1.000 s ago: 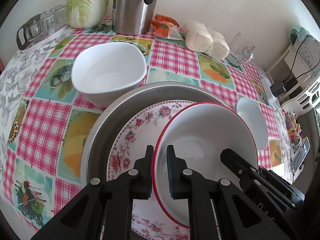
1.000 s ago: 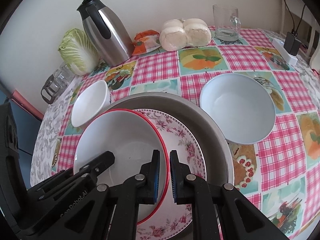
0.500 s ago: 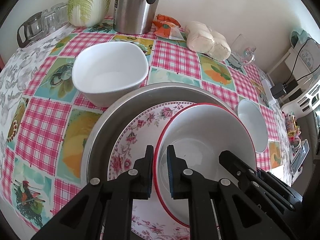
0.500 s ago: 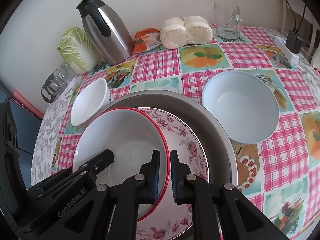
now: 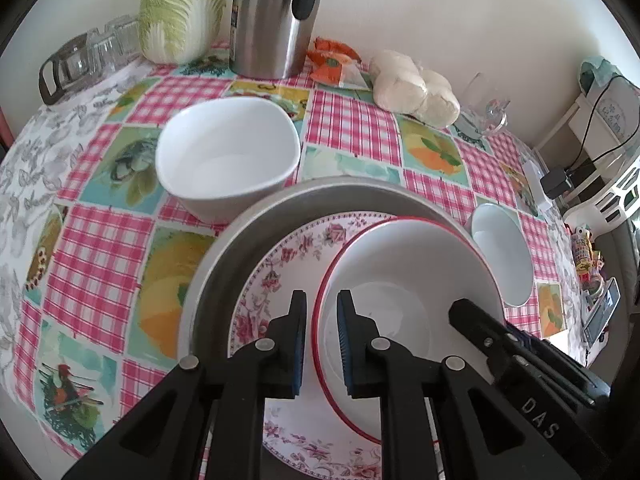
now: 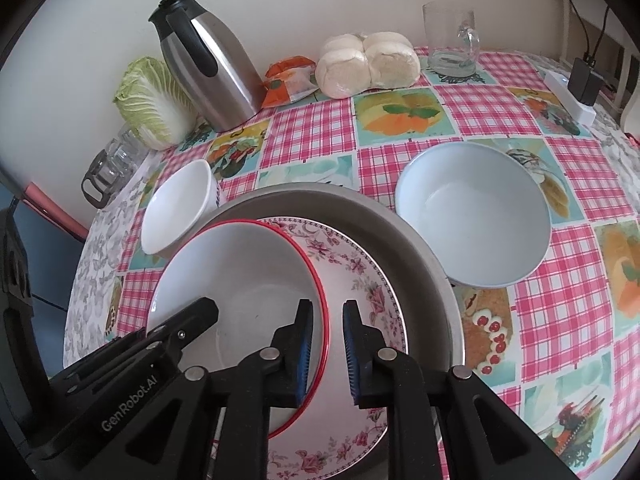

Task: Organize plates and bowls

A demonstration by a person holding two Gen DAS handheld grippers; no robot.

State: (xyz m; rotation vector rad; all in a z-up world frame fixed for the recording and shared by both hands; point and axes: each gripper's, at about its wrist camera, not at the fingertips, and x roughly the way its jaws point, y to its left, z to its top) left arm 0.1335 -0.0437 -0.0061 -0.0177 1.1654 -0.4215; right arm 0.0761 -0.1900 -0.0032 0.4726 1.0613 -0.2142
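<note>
A red-rimmed white bowl [image 5: 408,264] [image 6: 240,272] rests on a floral plate [image 5: 280,264] [image 6: 360,280], which lies in a large metal pan [image 5: 224,256] [image 6: 424,240]. My left gripper [image 5: 322,344] straddles the bowl's left rim, jaws slightly parted around it. My right gripper [image 6: 325,348] straddles the bowl's right rim the same way, with a small gap showing. A white squarish bowl [image 5: 228,160] [image 6: 176,208] sits left of the pan. A pale blue bowl [image 6: 472,212] [image 5: 502,256] sits right of it.
At the back by the wall stand a steel thermos [image 5: 276,16] [image 6: 208,72], a cabbage [image 5: 180,8], glass cups [image 5: 88,60], an orange packet [image 6: 290,84], bagged buns [image 6: 368,64] and a glass mug [image 6: 452,40]. A power strip [image 6: 572,96] lies at the right edge.
Both grippers' jaws have opened slightly around the red-rimmed bowl's rim, and the bowl has settled lower onto the floral plate. Both views have pulled back a little.
</note>
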